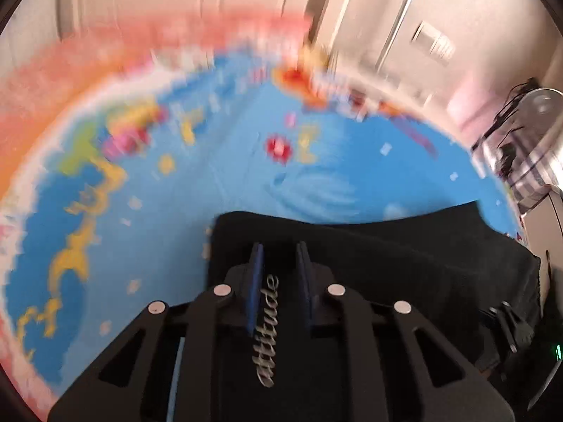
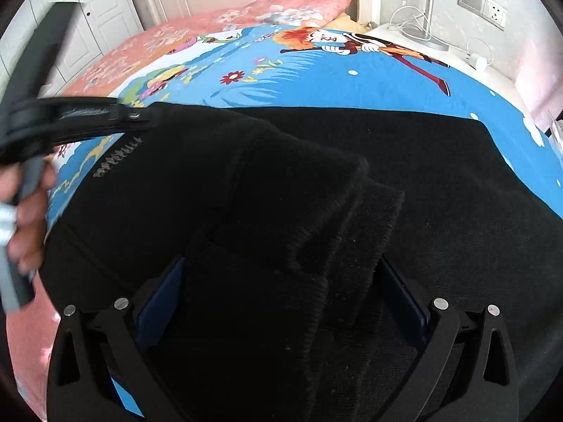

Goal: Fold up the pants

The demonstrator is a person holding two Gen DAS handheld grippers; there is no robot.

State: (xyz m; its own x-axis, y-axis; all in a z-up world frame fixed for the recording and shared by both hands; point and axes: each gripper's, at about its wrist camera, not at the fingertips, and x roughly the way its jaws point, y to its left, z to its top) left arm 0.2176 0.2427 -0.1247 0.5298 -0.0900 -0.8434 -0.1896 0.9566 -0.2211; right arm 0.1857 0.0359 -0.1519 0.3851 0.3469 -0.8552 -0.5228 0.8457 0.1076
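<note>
Black pants (image 2: 387,176) lie across a blue cartoon bedsheet (image 2: 316,81), with one part folded over into a thick layered edge near me. My right gripper (image 2: 281,281) is open, its blue pads on either side of the folded cloth. My left gripper (image 1: 279,256) is shut on the pants (image 1: 387,246), pinching cloth that carries silver "Attitude" lettering (image 1: 269,330). In the right wrist view the left gripper (image 2: 133,116) shows at the left edge, holding the pants' corner above the bed. The left wrist view is motion-blurred.
A pink pillow and quilt (image 2: 246,14) lie at the bed's far side. A white nightstand (image 2: 422,42) with cables and a lamp pole stands at the far right. White wardrobe doors (image 2: 98,10) are behind. A fan (image 1: 538,133) stands to the right.
</note>
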